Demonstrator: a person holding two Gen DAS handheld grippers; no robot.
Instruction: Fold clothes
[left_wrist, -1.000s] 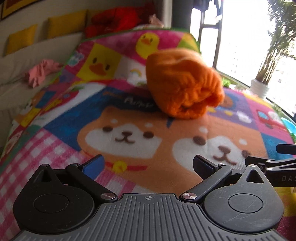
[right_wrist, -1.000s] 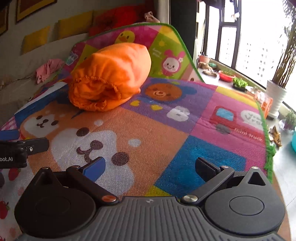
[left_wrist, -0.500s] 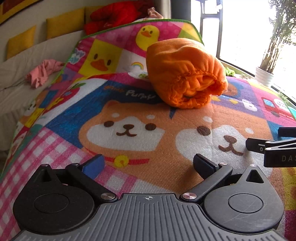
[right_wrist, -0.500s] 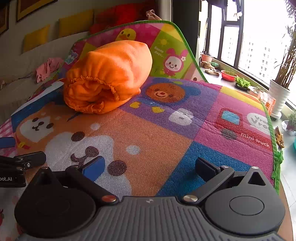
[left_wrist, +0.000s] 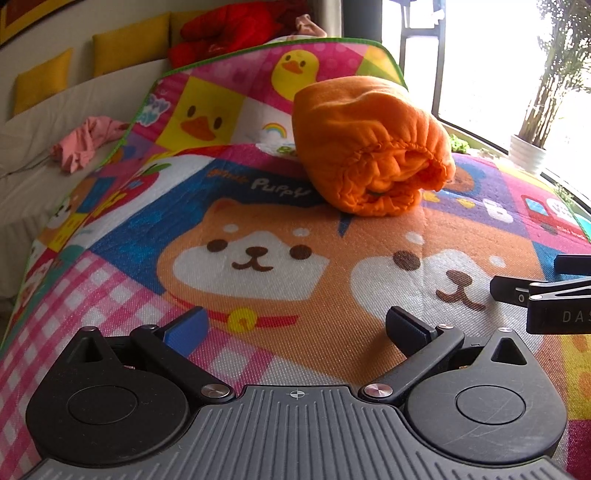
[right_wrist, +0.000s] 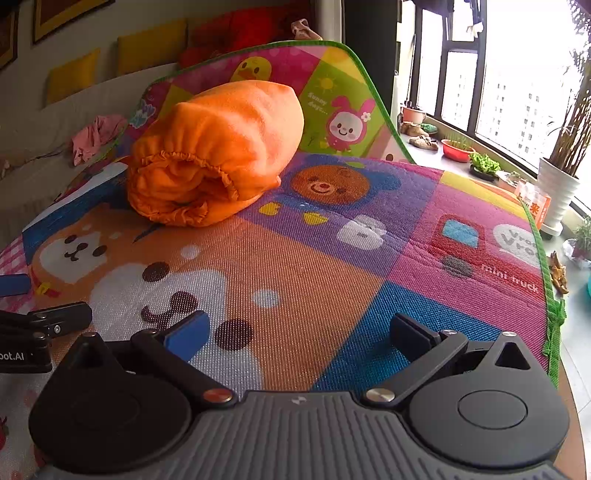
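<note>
Woven cartoon mat (left_wrist: 332, 325), plush rolled orange garment (left_wrist: 369, 147)

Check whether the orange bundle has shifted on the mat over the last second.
No. The orange bundle still lies just beyond the puppy print on the mat; only the cameras have moved.

- Inside of the rolled orange garment (left_wrist: 369, 147): tucked out of sight behind its gathered hem, kind of clothing not tellable.
- Other gripper (left_wrist: 546, 295) at 3 o'clock in the left view: cut off by the edge, lettering clipped.
- Red heap (left_wrist: 229, 33) at 11 o'clock: partly hidden behind the mat (left_wrist: 110, 280).
- Outdoors at 1 o'clock: washed out by glare.
</note>
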